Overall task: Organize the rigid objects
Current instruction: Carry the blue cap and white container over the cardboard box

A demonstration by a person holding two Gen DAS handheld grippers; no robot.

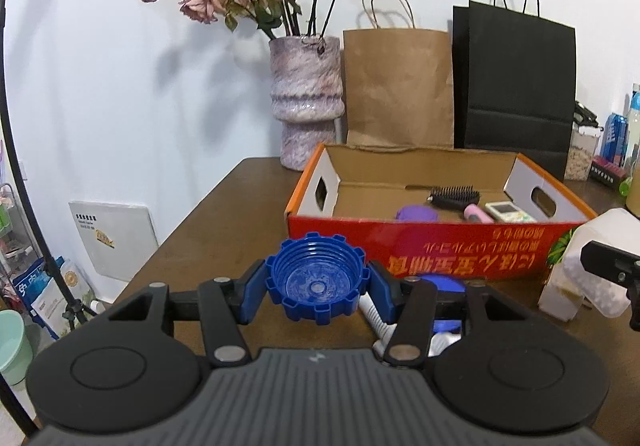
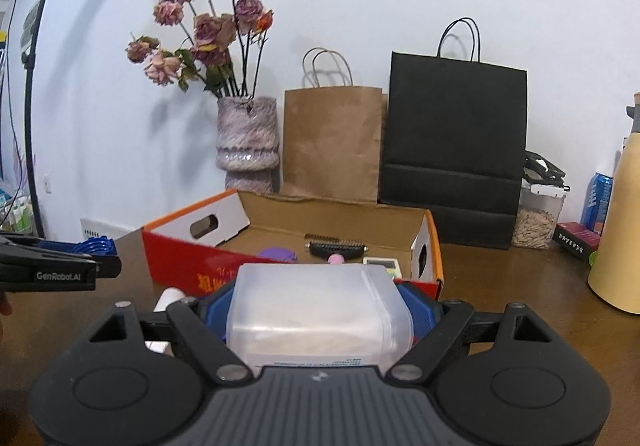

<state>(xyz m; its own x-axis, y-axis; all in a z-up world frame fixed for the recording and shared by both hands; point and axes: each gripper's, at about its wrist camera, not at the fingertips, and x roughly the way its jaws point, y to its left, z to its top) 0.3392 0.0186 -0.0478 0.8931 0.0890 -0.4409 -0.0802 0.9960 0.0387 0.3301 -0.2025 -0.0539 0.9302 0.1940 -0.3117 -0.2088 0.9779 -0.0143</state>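
My left gripper is shut on a blue ridged screw cap, held open side toward the camera above the brown table, just in front of the red cardboard box. My right gripper is shut on a translucent white plastic container, also in front of the box. The box holds a black hairbrush, a purple lid, a pink item and a white remote. The right gripper with its container shows at the right edge of the left wrist view.
A vase of dried roses, a brown paper bag and a black paper bag stand behind the box. White and blue items lie under my left gripper. A seed jar, blue can and beige jug stand at right.
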